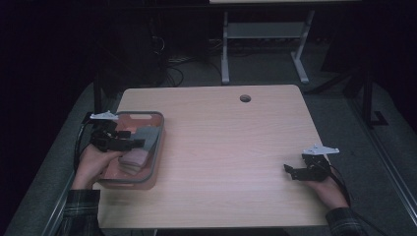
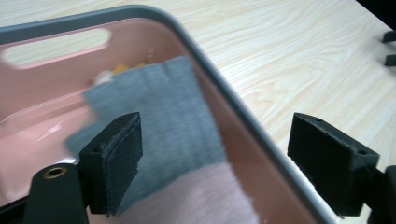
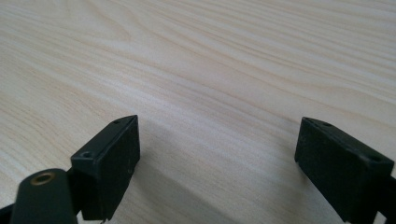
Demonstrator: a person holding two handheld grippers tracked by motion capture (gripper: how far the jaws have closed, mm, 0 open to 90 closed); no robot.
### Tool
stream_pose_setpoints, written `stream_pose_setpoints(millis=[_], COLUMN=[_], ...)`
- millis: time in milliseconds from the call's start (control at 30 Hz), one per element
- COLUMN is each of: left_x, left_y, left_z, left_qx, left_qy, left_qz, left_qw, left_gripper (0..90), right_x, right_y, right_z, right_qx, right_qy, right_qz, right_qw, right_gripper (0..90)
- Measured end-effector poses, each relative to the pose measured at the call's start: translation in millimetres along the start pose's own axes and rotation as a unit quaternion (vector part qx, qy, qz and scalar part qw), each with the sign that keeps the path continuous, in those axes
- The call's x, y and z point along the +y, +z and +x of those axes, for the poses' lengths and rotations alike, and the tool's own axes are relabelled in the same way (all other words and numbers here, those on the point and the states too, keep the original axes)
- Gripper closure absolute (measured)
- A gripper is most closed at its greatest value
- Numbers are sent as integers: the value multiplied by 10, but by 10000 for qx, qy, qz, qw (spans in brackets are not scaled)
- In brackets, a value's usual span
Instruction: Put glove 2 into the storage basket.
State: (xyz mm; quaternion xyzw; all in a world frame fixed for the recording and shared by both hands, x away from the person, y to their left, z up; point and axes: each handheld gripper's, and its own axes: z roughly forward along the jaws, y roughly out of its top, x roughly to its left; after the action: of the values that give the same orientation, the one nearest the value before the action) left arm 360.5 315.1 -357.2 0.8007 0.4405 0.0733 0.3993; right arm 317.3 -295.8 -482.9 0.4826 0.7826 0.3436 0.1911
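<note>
A pink bin with a grey rim (image 1: 156, 147) (image 2: 224, 93) stands at the table's left edge. Inside it lie a folded grey cloth (image 2: 163, 121) (image 1: 147, 133) and a pink cloth (image 2: 205, 200) (image 1: 136, 158); something small and yellow peeks out behind the grey cloth. My left gripper (image 1: 129, 143) (image 2: 229, 163) hovers open over the bin, its jaws straddling the right rim, nothing held. My right gripper (image 1: 290, 171) (image 3: 224, 163) stands open just above the bare wood near the table's right front, with nothing between its jaws.
The light wooden table (image 1: 226, 147) has a round cable hole (image 1: 245, 98) near its far edge. Beyond it stands a white desk frame (image 1: 265, 44) on a dark floor with cables.
</note>
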Motion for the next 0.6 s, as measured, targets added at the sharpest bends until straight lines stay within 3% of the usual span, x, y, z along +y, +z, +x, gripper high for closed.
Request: stream_pose_setpoints(millis=[233,600], left_x=[58,132], left_y=[171,457], left_z=[-209,-649], left_qx=[-327,-447], left_qy=[111,467], left_qz=[-39,-101], left_qw=[9994,9979], left_gripper=[173,173], right_x=[0,0], right_y=[0,0], right_z=[0,0], right_qx=[-2,15], right_qy=[-5,-31], right_qz=[-1,0], right_qw=[10000,10000], right_gripper=[136,136])
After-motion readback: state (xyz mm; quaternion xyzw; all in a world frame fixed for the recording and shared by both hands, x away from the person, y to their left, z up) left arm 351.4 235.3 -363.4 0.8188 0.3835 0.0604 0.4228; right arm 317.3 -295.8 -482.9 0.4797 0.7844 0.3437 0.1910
